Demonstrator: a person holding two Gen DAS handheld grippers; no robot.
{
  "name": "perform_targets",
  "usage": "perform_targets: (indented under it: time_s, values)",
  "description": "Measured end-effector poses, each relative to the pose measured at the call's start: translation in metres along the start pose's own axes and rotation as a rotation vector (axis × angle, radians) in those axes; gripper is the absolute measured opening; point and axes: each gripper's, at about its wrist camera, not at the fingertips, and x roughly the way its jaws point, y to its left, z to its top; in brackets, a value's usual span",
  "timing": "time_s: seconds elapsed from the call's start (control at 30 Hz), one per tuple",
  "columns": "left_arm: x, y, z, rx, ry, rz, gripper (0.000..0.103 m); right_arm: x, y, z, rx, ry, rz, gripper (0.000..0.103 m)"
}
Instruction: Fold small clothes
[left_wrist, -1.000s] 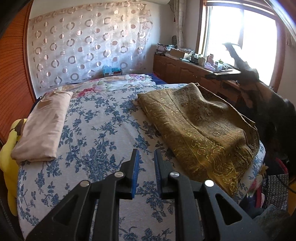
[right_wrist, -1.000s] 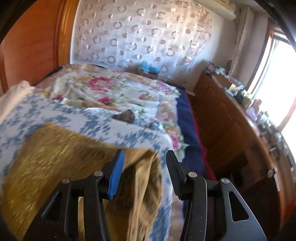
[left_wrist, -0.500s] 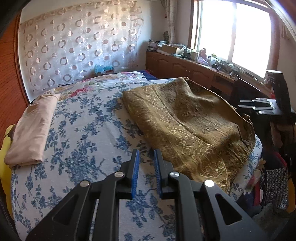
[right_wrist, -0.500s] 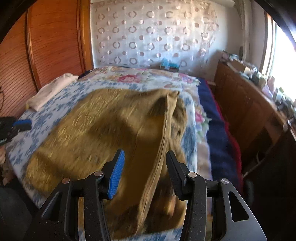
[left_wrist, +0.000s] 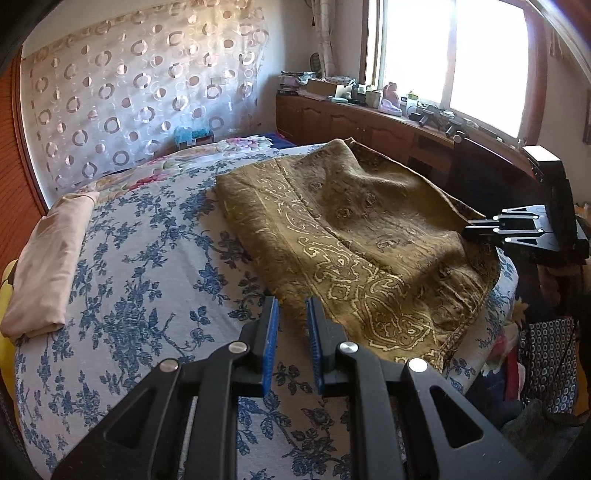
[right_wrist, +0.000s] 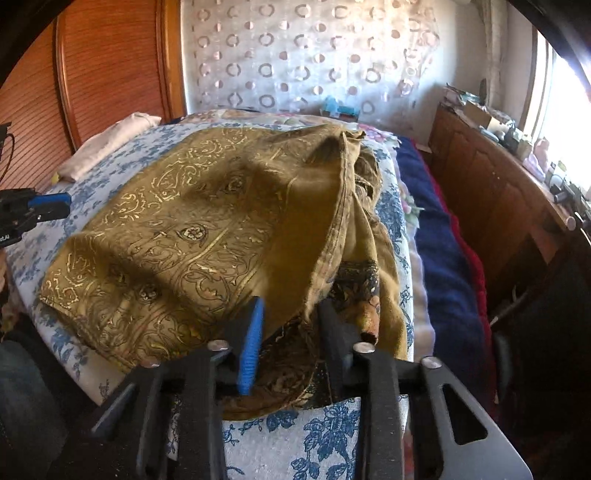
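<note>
A gold patterned cloth lies rumpled on the right half of the bed, also seen in the right wrist view. My right gripper is at its right edge with its jaws closing on a raised fold of the hem, which sits between the pads. From the left wrist view that gripper pinches the lifted edge. My left gripper hovers over the blue floral sheet, its jaws a narrow gap apart with nothing in them. The cloth's near corner lies just beyond its tips.
A folded peach cloth rests along the bed's left side. A wooden cabinet with clutter runs under the window. Bags crowd the floor right of the bed. A dark blue blanket hangs between bed and cabinet.
My right gripper swung over the gold cloth down to its right edge and its jaws narrowed around the hem. My left gripper drifted toward the cloth's near corner.
</note>
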Motion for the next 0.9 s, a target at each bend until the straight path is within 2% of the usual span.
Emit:
perform_targets:
  time_s: [0.03,0.13,0.23,0.3,0.37,0.6,0.77,0.83,0.9]
  values:
    - [0.001,-0.001,0.000,0.000,0.002,0.000,0.015,0.000,0.000,0.000,-0.004,0.009,0.017,0.003]
    - [0.001,-0.001,0.000,-0.001,0.005,-0.004,0.015,-0.008,0.001,-0.002,-0.007,-0.021,0.042,0.003]
    - [0.004,-0.002,0.000,-0.009,0.018,-0.044,0.015,-0.023,0.000,-0.002,0.002,-0.079,0.038,0.003]
    - [0.006,-0.003,-0.001,-0.007,0.031,-0.048,0.034,-0.035,-0.004,-0.001,0.015,-0.121,0.018,0.003]
    - [0.007,-0.005,-0.002,-0.005,0.034,-0.062,0.038,-0.041,-0.007,0.000,0.022,-0.141,-0.005,0.003]
    - [0.009,-0.011,-0.012,-0.004,0.074,-0.109,0.044,-0.022,-0.013,-0.016,0.046,-0.063,-0.068,0.003]
    - [0.015,-0.016,-0.018,-0.012,0.111,-0.134,0.044,-0.020,-0.015,-0.017,0.059,-0.068,-0.076,0.003]
    - [0.018,-0.019,-0.021,-0.013,0.121,-0.135,0.044,-0.023,-0.016,-0.016,0.065,-0.078,-0.087,0.009]
    - [0.020,-0.020,-0.023,-0.020,0.132,-0.145,0.044,-0.026,-0.018,-0.017,0.073,-0.089,-0.110,0.028]
